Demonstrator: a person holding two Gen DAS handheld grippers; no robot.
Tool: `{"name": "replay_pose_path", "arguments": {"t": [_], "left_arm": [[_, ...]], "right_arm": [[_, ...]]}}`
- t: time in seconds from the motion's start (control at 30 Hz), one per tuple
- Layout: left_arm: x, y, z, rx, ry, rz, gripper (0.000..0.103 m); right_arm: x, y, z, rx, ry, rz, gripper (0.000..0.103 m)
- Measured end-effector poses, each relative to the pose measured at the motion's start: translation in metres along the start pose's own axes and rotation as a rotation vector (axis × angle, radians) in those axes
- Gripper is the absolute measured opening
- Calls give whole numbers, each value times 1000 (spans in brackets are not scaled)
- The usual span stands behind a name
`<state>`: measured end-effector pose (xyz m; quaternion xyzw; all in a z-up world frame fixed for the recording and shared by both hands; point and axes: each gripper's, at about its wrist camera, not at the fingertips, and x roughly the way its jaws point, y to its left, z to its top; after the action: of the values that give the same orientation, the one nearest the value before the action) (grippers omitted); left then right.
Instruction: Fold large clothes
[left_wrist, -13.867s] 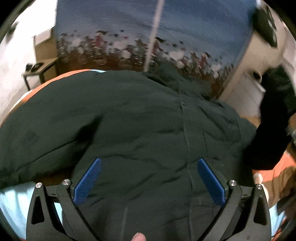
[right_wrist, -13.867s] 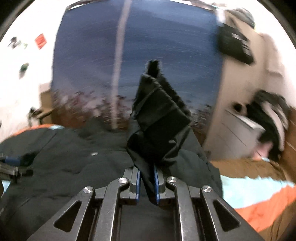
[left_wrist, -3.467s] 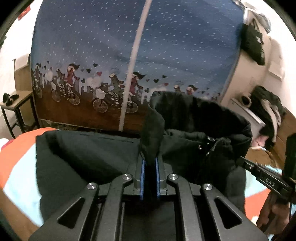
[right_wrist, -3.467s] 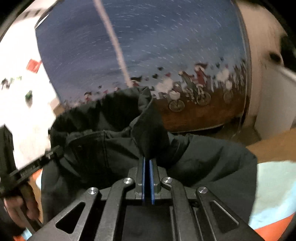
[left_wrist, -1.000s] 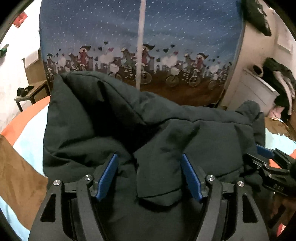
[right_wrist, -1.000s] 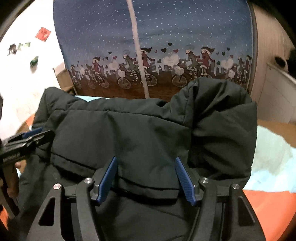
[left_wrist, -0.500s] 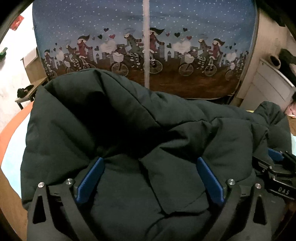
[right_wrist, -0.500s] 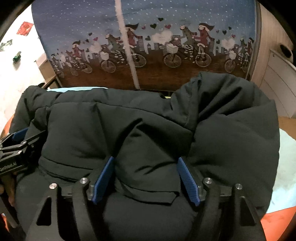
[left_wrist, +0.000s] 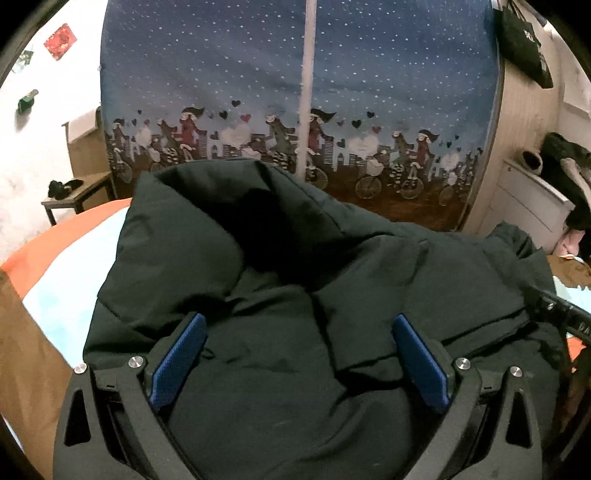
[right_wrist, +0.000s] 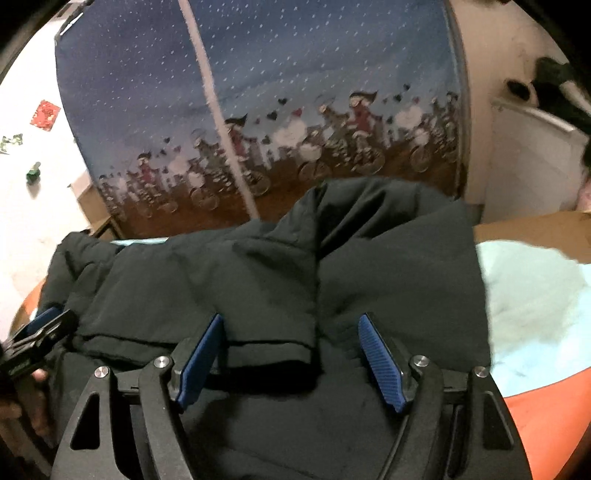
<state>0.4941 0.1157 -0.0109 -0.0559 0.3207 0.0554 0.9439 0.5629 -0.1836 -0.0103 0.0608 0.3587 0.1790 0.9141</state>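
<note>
A dark padded jacket (left_wrist: 369, 266) lies folded in a thick bundle on the bed, its near flap edge just ahead of both grippers. My left gripper (left_wrist: 299, 325) hovers over its near left part, jaws wide open, and the blue pads (left_wrist: 177, 363) touch no fabric. My right gripper (right_wrist: 291, 325) stands open over the near right part, a folded hem edge lying loose between its pads (right_wrist: 380, 363). In each wrist view the other gripper shows at the jacket's side: the right gripper (left_wrist: 565, 317) and the left gripper (right_wrist: 40, 332).
The bed cover (left_wrist: 66, 280) is light blue, orange and brown, with bare cover (right_wrist: 524, 295) right of the jacket. Behind hangs a blue curtain (left_wrist: 295, 110) with cyclists. A small side table (left_wrist: 74, 192) stands far left, a white cabinet (left_wrist: 528, 203) with dark clothes far right.
Both grippers earlier held jacket fabric raised; they have let go and the fold now lies flat. Over the last second the left jaws spread wider and both grippers shifted over the bundle.
</note>
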Motion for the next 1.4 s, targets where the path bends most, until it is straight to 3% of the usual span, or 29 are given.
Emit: {"name": "replay_pose_path", "arguments": {"t": [0.27,0.43,0.6,1.07,1.4], "left_arm": [[31,-12,1,71,138,73,102],[5,-1,0,4,101,10,102],[-28,2,6,-75,45,-65,102],[-127,-13,19,-13,-72,-51,102],[-205,-21,-9,15,-107,-69,102]], "right_arm": [[28,10,-12,-82,126,-95,75],[-6,1,-10,-12,65,-24,77],[-39,8,-1,-32,23,-1,80],[-119,44,8,-105,-63,26,96],[-194,74,-15,-187,-97,41,101]]}}
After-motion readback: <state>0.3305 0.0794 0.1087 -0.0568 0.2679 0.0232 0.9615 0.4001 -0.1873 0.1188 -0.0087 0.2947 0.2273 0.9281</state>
